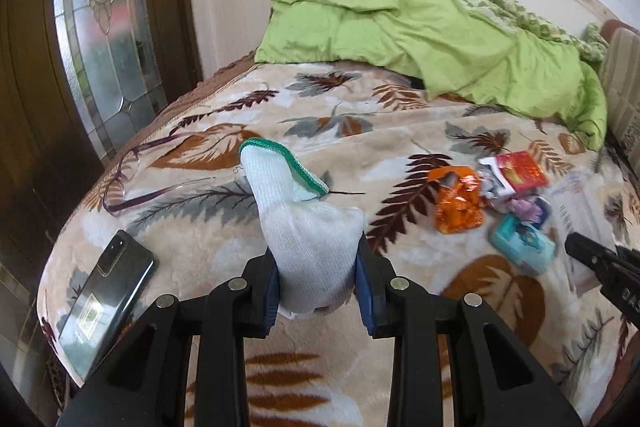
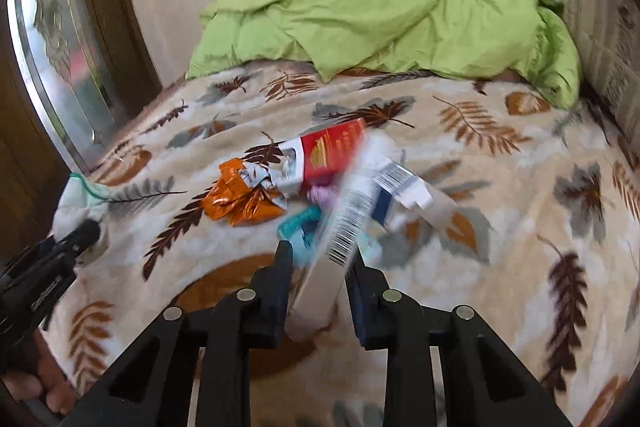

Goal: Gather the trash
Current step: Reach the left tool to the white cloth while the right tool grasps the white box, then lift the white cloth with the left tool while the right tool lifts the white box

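Leaf-patterned beige plush blanket (image 1: 400, 131) across the bed, crumpled lime-green duvet (image 1: 420, 39) at the far end. Left claw (image 1: 320, 291) clamped on a white knitted glove with green cuff (image 1: 296, 211), cuff standing up above the blanket. Right claw (image 2: 320, 287) gripping a pale, blurred cardboard box with barcode (image 2: 340, 239), tilted over the litter heap: crinkled orange foil wrapper (image 1: 458, 205), red-and-white carton (image 1: 516, 171), teal plastic packet (image 1: 520, 243), lilac scrap (image 2: 320, 194), all touching or just beside one another. Dark smartphone (image 1: 108, 303) near the blanket's left edge, well apart from the heap.
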### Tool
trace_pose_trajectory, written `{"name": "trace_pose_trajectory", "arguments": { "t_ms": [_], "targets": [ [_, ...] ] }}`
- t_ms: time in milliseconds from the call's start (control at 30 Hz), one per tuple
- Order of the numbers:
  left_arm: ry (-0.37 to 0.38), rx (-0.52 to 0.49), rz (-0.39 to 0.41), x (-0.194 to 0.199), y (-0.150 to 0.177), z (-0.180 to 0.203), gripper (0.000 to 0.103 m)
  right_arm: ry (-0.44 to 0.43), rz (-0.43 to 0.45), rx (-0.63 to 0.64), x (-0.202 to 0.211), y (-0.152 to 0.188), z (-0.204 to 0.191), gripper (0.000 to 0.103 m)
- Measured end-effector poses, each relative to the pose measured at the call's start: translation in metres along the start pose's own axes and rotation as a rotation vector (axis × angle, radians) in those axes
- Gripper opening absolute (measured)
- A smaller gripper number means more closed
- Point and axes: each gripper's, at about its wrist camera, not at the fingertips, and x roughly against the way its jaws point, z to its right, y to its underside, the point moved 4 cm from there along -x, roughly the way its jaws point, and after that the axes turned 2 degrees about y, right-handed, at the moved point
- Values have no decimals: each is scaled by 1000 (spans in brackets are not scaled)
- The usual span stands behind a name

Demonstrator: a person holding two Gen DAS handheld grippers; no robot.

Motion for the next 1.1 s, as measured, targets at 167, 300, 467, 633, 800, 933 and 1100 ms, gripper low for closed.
{"name": "trace_pose_trajectory", "arguments": {
  "t_ms": [167, 300, 467, 633, 800, 933, 1100],
  "targets": [
    [-10, -42, 35, 18, -3, 10, 31, -71, -59, -50, 4, 9, 3, 25],
    [-10, -49, 40, 23, -6, 13, 31, -76, -54, -52, 8, 9, 3, 25],
    [-13, -54, 37, 26, -6, 16, 31, -52, -85, -53, 2, 10, 7, 28],
    [9, -58, 27, 28, -8, 18, 31, -56, -87, -52, 1, 9, 4, 69],
    [20, -54, 20, 30, -9, 18, 31, -47, -138, -25, -16, 14, -6, 69],
    [33, -48, 3, 31, -8, 14, 31, -22, -188, -1, -32, 19, -13, 69],
    [40, -43, -19, 29, -7, 8, 31, 16, -206, 45, -43, 23, -21, 69]
  ]
}}
